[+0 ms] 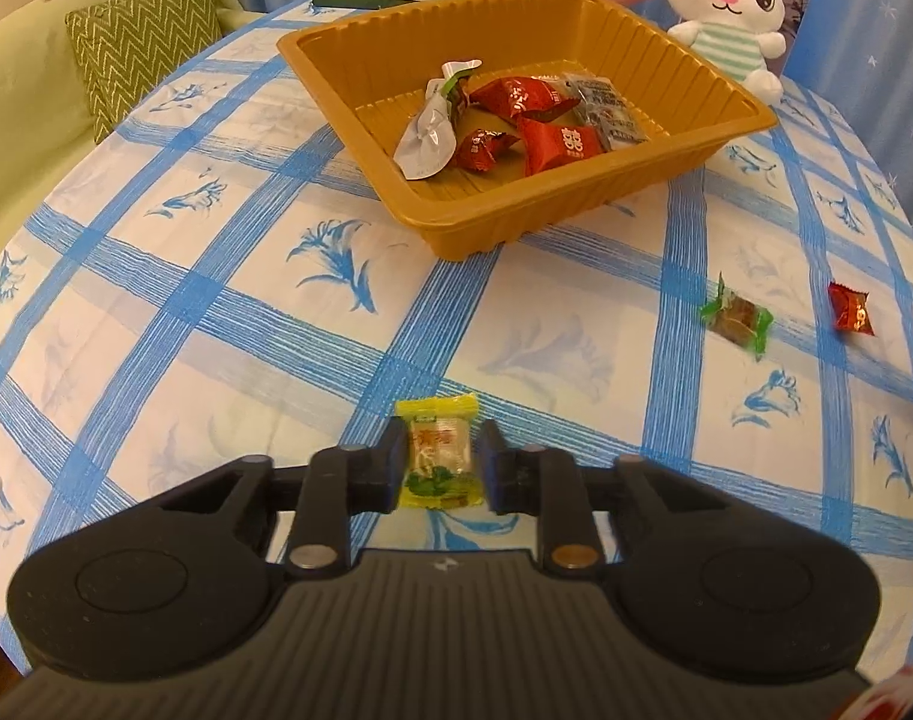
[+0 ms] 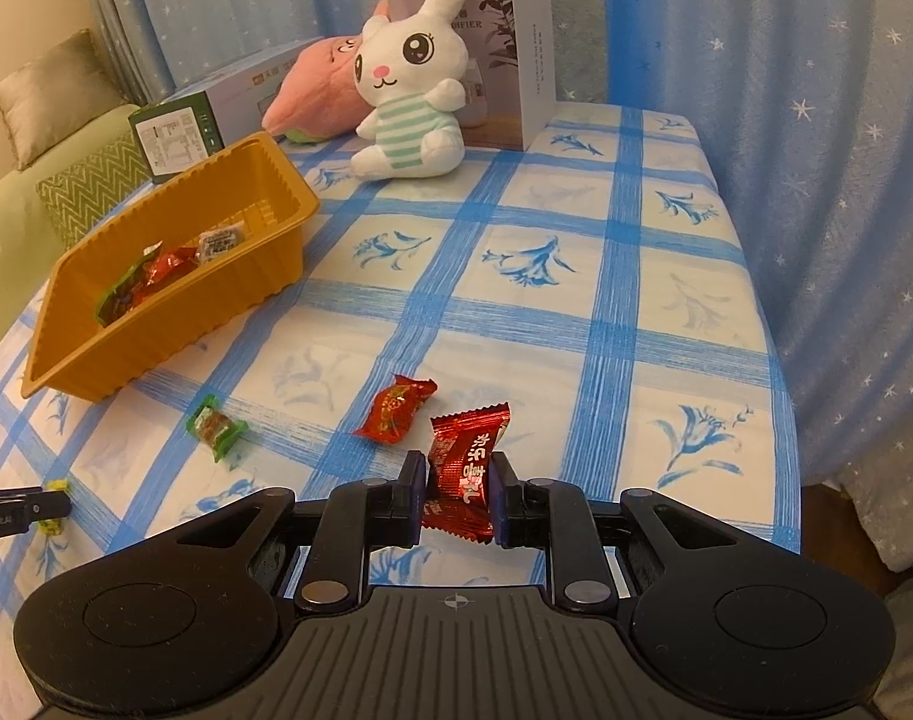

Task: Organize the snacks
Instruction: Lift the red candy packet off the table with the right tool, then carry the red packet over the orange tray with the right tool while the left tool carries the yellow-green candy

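Clamping a red candy [image 2: 465, 474] between its pads, the right gripper [image 2: 456, 495] holds it just above the worktop [image 2: 636, 312]. Only the left wrist view shows the left gripper [image 1: 438, 468] astride a yellow candy [image 1: 438, 459]; one pad touches the wrapper, the other seems just clear, though blur makes that uncertain. Its jaws are nearly together. The orange tray [image 1: 576, 210] already holds several snacks. Two more candies, green [image 2: 215, 426] and red [image 2: 396, 408], lie loose beside the tray.
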The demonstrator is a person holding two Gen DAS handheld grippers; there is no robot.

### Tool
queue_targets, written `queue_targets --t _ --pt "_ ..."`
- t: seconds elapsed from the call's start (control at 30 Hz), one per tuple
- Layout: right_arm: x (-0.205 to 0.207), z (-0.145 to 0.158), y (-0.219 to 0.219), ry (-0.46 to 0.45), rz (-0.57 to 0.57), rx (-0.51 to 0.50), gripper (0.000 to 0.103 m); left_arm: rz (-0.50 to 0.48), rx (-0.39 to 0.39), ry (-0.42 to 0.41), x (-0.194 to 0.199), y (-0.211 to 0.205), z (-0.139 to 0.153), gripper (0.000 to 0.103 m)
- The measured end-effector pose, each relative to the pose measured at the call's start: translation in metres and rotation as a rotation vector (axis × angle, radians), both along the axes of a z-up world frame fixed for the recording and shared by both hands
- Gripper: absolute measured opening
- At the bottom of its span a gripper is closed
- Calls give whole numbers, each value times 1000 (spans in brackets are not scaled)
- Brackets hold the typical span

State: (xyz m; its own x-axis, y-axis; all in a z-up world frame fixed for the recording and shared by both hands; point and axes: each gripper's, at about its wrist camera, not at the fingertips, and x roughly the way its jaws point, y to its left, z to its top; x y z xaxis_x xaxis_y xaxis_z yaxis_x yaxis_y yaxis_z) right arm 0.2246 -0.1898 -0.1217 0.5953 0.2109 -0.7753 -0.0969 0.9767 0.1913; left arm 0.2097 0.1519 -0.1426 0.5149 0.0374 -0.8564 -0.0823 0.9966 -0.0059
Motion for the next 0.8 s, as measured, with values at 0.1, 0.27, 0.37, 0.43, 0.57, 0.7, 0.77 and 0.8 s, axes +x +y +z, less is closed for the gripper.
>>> queue_targets --t 0.1,0.27,0.37,0.43,0.57,0.7,0.77,0.8 --pt "-1 1 1 -3 8 3 22 -5 -3 1 0 0 0 19" --pt "-2 4 3 -7 19 9 22 -13 -7 -5 -3 1 3 19" --pt "-3 6 5 -7 35 16 22 -20 -11 -13 -7 2 8 19" --pt "-3 9 6 -10 44 20 22 -25 -17 -19 -11 2 13 19" --pt "-5 14 10 -18 62 35 22 -36 -30 -38 -20 3 25 19" --pt "-4 20 14 -26 82 58 22 -47 -47 -63 -27 2 41 19" --pt "-3 24 17 -29 96 70 22 -54 -52 -81 -28 2 51 19" --pt "-2 26 18 -32 102 78 22 -58 -56 -91 -29 1 55 19"
